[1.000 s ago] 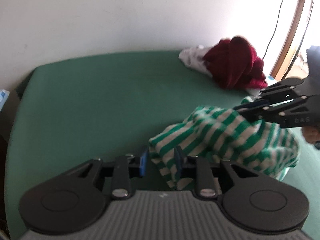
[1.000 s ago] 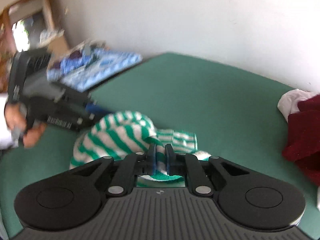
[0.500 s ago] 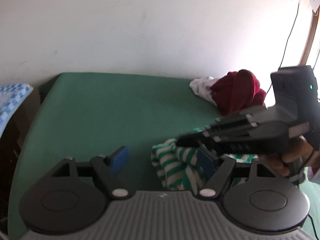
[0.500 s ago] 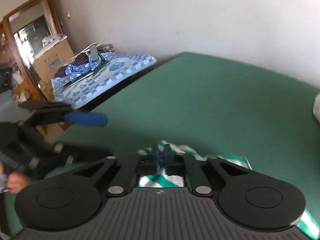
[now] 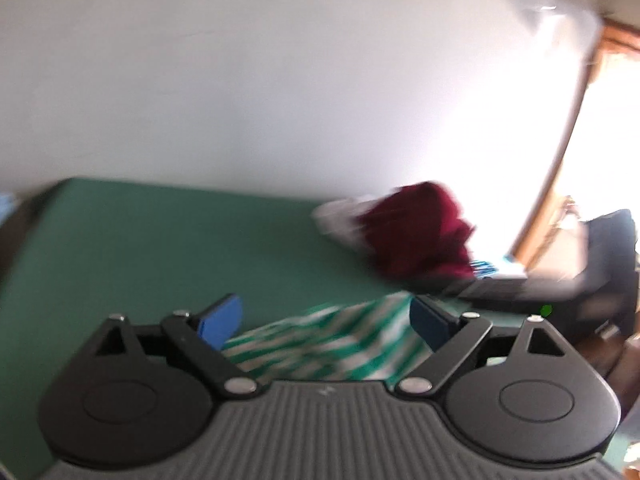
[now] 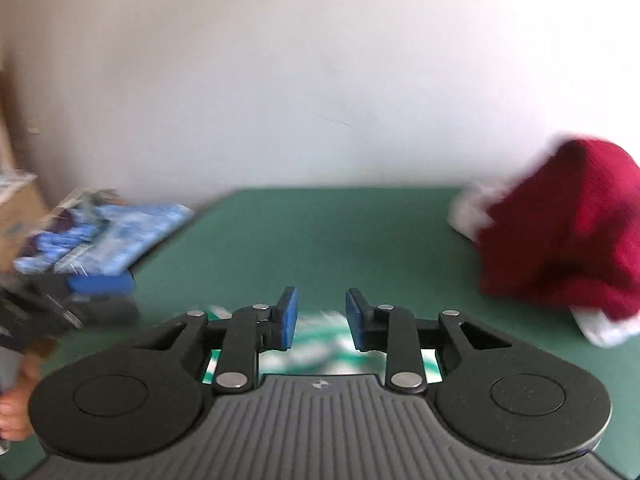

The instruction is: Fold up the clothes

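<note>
A green-and-white striped garment [image 5: 328, 344] lies crumpled on the green table [image 5: 160, 248], right below both grippers. My left gripper [image 5: 326, 320] hangs wide open over it, blue pads apart, holding nothing. In the right wrist view my right gripper [image 6: 321, 318] is open too, and the striped garment [image 6: 320, 344] shows blurred under and behind its pads. The left gripper [image 6: 96, 284] appears at the far left of that view, held by a hand [image 6: 16, 412]. The right gripper's dark body [image 5: 516, 292] crosses the right side of the left wrist view.
A dark red garment [image 6: 568, 228] sits heaped on white cloth [image 6: 468, 210] at the table's back right, also seen as the dark red garment [image 5: 420, 232]. Blue patterned bedding [image 6: 120, 232] and a cardboard box [image 6: 16, 208] stand left of the table. A white wall runs behind.
The left gripper opened and let go of the striped garment, then the right gripper opened and released it. Both cameras have tilted up toward the wall.
</note>
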